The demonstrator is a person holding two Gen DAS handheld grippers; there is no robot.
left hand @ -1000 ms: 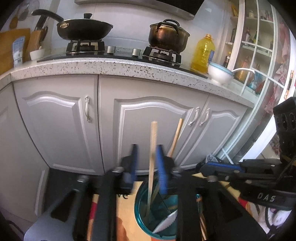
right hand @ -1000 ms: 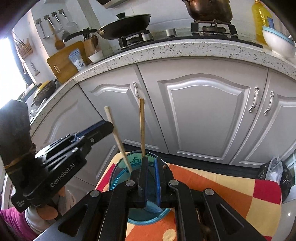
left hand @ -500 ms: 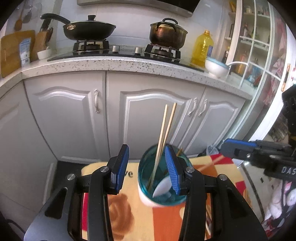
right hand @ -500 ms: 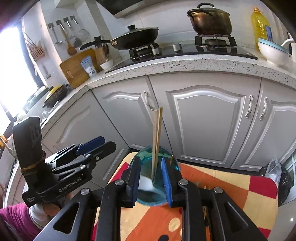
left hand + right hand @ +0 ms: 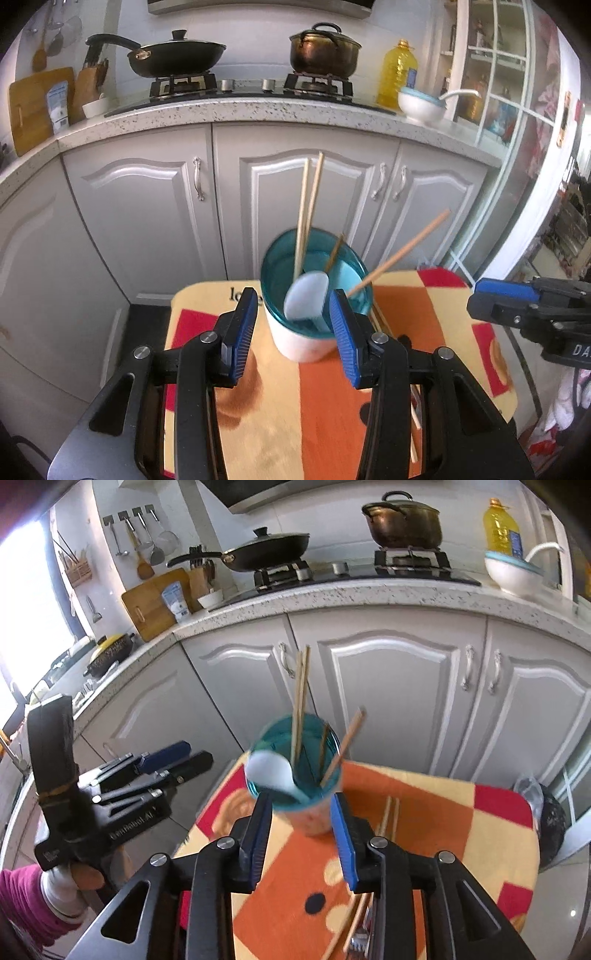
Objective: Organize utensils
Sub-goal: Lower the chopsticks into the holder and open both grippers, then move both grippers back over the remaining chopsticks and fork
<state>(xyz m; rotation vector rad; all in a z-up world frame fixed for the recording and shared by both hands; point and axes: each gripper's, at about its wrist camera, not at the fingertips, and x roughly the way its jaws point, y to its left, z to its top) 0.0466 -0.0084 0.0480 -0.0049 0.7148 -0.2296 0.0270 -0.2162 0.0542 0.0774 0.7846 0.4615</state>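
Small rounded-corner table (image 5: 461, 373) with a top printed in orange, red and cream-yellow blocks, black lettering near its far left corner, standing before grey kitchen cabinet doors.

Directly on the tabletop:
- One round holder cup with a translucent teal rim and white lower body (image 5: 303, 343), upright, close to the far edge, left of centre. It holds wooden chopsticks and a white spoon.
- Loose pale wooden chopsticks (image 5: 389, 818), lying flat just right of the cup, running toward the near edge; the pair is also seen beside the cup's base in the left wrist view (image 5: 380, 323).
- Further chopsticks (image 5: 354, 923) nearer the near edge, partly hidden.
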